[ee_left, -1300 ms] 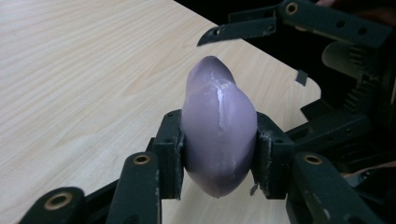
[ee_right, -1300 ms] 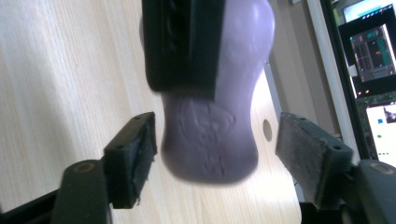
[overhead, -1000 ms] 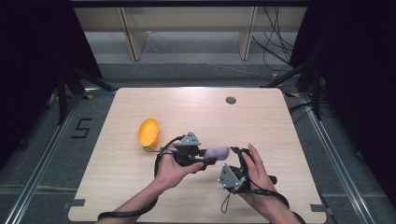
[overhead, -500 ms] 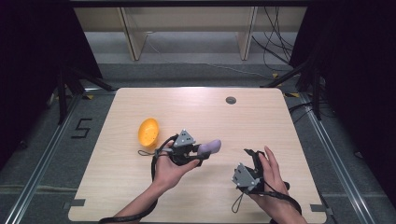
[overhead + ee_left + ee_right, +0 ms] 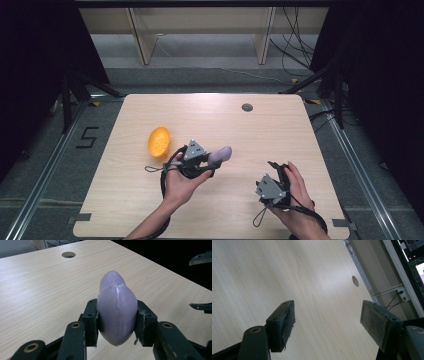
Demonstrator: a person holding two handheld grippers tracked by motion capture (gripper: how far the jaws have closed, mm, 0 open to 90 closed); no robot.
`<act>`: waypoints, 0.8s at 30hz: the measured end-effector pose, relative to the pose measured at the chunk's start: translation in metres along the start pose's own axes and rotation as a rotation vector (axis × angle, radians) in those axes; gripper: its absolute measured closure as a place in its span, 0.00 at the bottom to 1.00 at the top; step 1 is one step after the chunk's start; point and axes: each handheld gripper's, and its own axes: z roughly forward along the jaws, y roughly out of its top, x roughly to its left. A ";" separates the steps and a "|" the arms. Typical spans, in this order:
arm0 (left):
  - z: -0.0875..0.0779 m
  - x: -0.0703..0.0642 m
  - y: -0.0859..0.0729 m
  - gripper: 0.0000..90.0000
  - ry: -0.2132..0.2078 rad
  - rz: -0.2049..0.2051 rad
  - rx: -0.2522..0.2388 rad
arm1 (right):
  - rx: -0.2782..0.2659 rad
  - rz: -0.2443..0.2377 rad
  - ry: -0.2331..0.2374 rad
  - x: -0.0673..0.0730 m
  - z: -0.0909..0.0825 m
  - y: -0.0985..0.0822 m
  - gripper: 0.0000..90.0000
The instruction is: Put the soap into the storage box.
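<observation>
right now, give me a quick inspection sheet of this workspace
surface: light wooden table, with a round hole near the far edge
job's things: purple object clamped between the left gripper's pads, lifted off the table; orange bowl lying beside that hand
clutter: nothing seen
grippers: left gripper shut on the purple object; right gripper open, nothing between its jaws, held near the table's front right
cables: black cable looping at the left hand; loose cables on the floor behind the table
surroundings: pale shelving beyond, dark curtains at both sides
</observation>
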 end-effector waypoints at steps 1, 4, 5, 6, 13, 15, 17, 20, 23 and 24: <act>-0.001 0.000 -0.001 0.66 0.011 -0.009 -0.001 | 0.002 0.010 -0.001 0.000 0.000 0.000 0.32; -0.003 -0.001 -0.003 0.66 0.049 -0.012 -0.003 | 0.000 0.002 0.005 -0.001 0.000 -0.001 0.32; -0.004 0.000 -0.003 0.66 0.055 -0.001 -0.003 | 0.003 0.015 0.007 0.000 0.000 -0.001 0.32; -0.004 0.000 -0.004 0.66 0.060 -0.011 -0.011 | 0.004 0.014 0.008 0.000 0.000 -0.001 0.32; -0.010 0.002 -0.008 0.66 0.129 -0.012 -0.033 | -0.001 -0.002 0.007 0.001 0.000 0.000 0.32; -0.012 0.003 -0.010 0.66 0.139 -0.021 -0.028 | 0.001 0.002 0.009 0.001 0.000 0.000 0.32; -0.013 0.004 -0.011 0.66 0.154 -0.024 -0.032 | 0.006 0.003 0.004 0.002 0.000 0.000 0.32; -0.015 0.006 -0.014 0.66 0.170 -0.032 -0.034 | 0.007 -0.008 0.003 0.003 0.000 0.001 0.32; -0.016 0.006 -0.016 0.66 0.182 -0.028 -0.040 | 0.002 -0.004 0.014 0.004 0.000 0.001 0.32; -0.017 0.007 -0.016 0.66 0.187 -0.026 -0.032 | 0.009 0.003 0.008 0.004 0.000 0.001 0.32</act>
